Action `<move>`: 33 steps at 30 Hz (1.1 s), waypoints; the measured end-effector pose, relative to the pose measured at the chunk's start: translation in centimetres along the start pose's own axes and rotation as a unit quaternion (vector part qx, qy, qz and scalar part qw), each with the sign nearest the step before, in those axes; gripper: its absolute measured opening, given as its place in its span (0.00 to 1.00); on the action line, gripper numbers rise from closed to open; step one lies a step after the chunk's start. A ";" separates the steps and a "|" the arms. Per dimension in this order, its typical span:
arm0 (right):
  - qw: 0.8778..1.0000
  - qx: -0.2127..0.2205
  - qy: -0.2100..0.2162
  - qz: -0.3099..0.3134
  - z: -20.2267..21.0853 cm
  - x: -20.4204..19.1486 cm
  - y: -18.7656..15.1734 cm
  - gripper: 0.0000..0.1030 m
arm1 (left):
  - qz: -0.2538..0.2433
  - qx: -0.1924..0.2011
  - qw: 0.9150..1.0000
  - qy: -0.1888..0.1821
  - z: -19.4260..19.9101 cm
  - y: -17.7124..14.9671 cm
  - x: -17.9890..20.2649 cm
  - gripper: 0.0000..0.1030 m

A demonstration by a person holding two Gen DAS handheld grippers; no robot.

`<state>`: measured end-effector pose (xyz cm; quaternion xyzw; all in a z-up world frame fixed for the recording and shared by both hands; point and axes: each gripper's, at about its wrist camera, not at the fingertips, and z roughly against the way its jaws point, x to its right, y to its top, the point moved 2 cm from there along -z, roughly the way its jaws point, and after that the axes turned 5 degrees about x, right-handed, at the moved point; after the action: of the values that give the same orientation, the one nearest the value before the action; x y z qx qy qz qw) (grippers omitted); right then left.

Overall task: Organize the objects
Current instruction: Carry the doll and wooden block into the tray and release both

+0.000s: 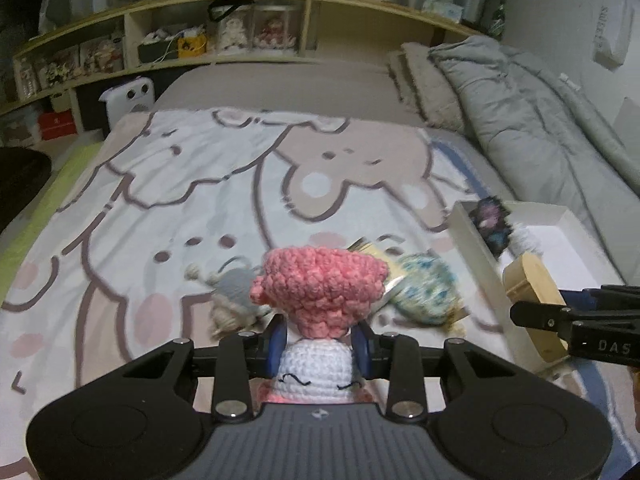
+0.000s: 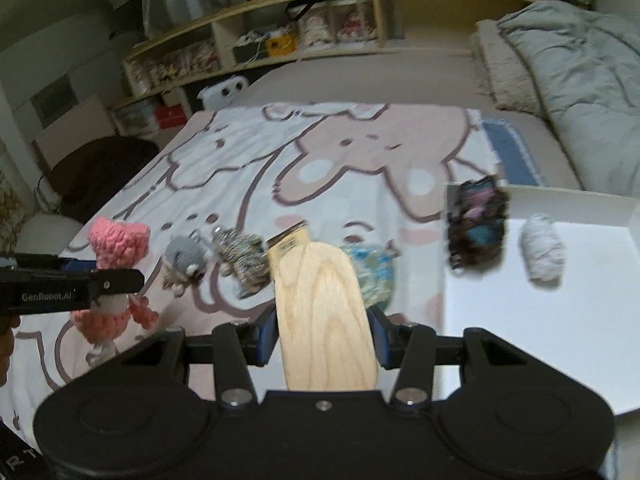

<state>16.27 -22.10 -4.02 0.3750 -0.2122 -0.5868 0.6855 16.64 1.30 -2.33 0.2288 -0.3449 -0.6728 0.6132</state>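
Two grippers, both loaded. Your left gripper (image 1: 320,340) clamps the pink crochet doll (image 1: 320,292) above the blanket (image 1: 160,184). Your right gripper (image 2: 324,336) clamps the wooden block (image 2: 324,316) beside the white box (image 2: 540,320). The box holds a dark yarn ball (image 2: 476,220) and a white yarn ball (image 2: 542,252) at its far edge.

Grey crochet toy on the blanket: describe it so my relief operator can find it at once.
Start from the cartoon-print blanket on the bed, then look just left of the wooden piece held in the right gripper. The grey crochet toy lies there, beside a striped yarn item; it alone is plain grey and rounded.
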 end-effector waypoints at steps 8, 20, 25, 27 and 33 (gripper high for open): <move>0.999 0.022 -0.042 -0.018 3.6 6.5 1.3 0.47 | -0.013 0.027 0.998 -0.049 -0.4 2.8 7.1 0.35; 0.993 0.049 -0.097 -0.052 7.0 16.8 2.2 0.47 | -0.027 0.036 0.991 -0.124 -4.1 5.7 19.3 0.35; 0.990 0.061 -0.111 -0.065 7.6 20.8 2.8 0.47 | -0.023 0.036 0.987 -0.152 -6.1 6.3 23.8 0.35; 0.989 0.063 -0.117 -0.066 7.7 22.3 2.9 0.47 | -0.021 0.034 0.986 -0.162 -7.3 6.5 25.4 0.35; 0.987 0.060 -0.129 -0.072 7.0 26.7 2.9 0.47 | 0.009 0.024 0.980 -0.199 -11.4 6.3 29.3 0.35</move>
<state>18.91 -49.57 -1.33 0.3509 -0.3066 -0.6645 0.5842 25.00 -29.61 -1.72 0.1023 -0.4781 -0.6910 0.5324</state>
